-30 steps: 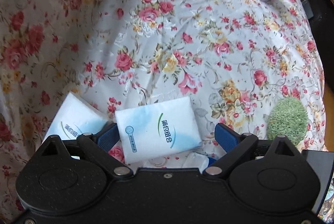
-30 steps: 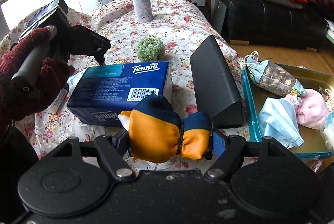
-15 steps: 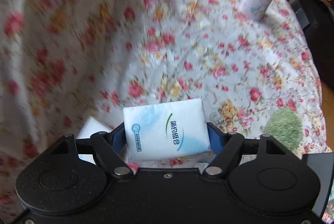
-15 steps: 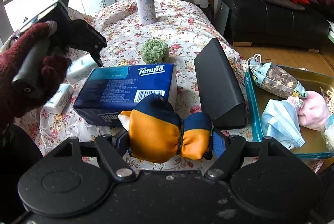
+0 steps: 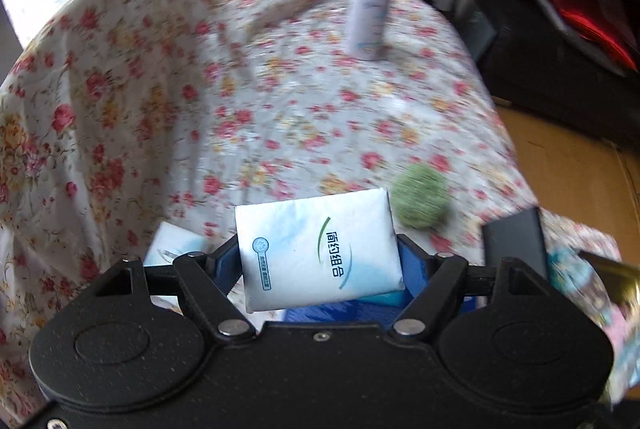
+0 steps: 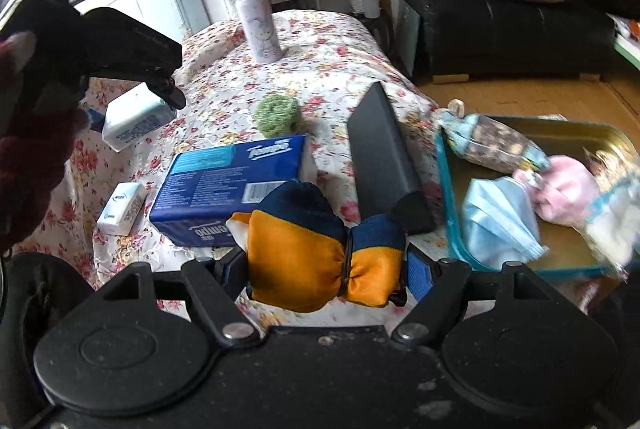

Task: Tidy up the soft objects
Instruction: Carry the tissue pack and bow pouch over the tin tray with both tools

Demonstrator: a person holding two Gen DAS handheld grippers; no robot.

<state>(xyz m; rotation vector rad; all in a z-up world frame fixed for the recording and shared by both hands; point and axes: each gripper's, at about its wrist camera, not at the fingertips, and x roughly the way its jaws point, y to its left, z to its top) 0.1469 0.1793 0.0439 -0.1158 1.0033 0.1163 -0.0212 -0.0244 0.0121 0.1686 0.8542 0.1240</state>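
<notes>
Left gripper (image 5: 319,265): clamped on a white tissue pack (image 5: 320,255), held clear above the floral worktop (image 5: 280,101); in the right wrist view the same gripper (image 6: 168,91) hangs at far left with the pack (image 6: 134,117) in its grasp. Second small tissue pack (image 6: 122,209): lying on the worktop, near left. Blue tissue box (image 6: 232,185): lying flat just right of it. Green scrubby ball (image 6: 277,113): beyond the box. Lavender bottle (image 6: 258,25): upright, far centre. Right gripper (image 6: 326,265): closed on a navy-and-orange cloth bundle (image 6: 320,253), near centre. Black case (image 6: 384,161): right of the box. Teal-rimmed tray (image 6: 452,229): far right, holding a blue face mask (image 6: 496,225), a pink soft item (image 6: 564,189) and a patterned pouch (image 6: 492,145).
</notes>
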